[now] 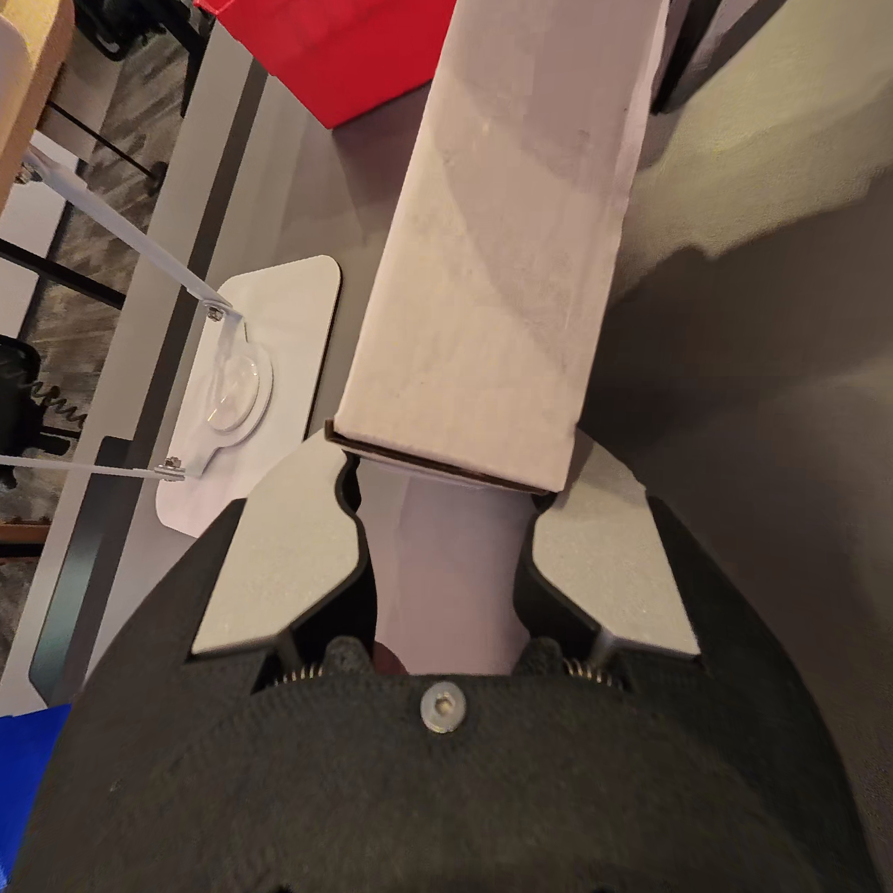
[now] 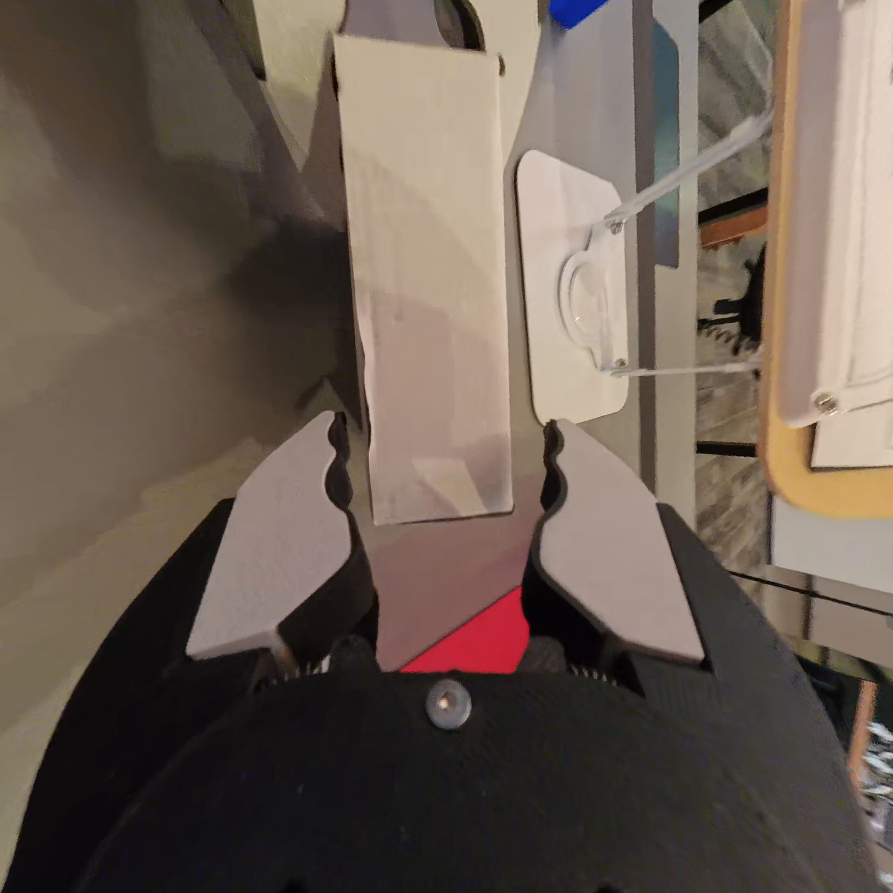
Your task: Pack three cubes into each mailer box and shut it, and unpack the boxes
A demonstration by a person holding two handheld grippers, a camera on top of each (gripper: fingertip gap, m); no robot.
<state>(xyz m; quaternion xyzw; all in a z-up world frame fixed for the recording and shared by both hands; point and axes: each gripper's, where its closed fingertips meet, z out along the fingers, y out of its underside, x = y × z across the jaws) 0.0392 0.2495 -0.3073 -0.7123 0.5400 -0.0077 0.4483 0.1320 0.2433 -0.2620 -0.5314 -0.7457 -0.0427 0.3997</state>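
Note:
A white mailer box (image 1: 493,270) stands closed and on edge on the grey table, stretched between both grippers. My left gripper (image 1: 449,476) is shut on its near end, fingertips pressed against both sides. In the right wrist view the same box (image 2: 430,270) runs away from me. My right gripper (image 2: 444,435) is open around its other end, with a small gap on each side. The left gripper's fingers (image 2: 514,87) show at the far end of the box. I see no cubes that I can tell apart.
A red object (image 1: 348,58) lies beyond the box; it also shows under my right gripper (image 2: 478,642). A blue object (image 1: 29,773) sits at the left. A white plate with a clear stand (image 1: 270,348) (image 2: 570,290) is beside the box, by the table edge (image 1: 159,290). My hands' fingertips stand some 11 cm from each other. My left tips are about 30 cm from the red object (image 1: 348,58), my right tips only 20 cm.

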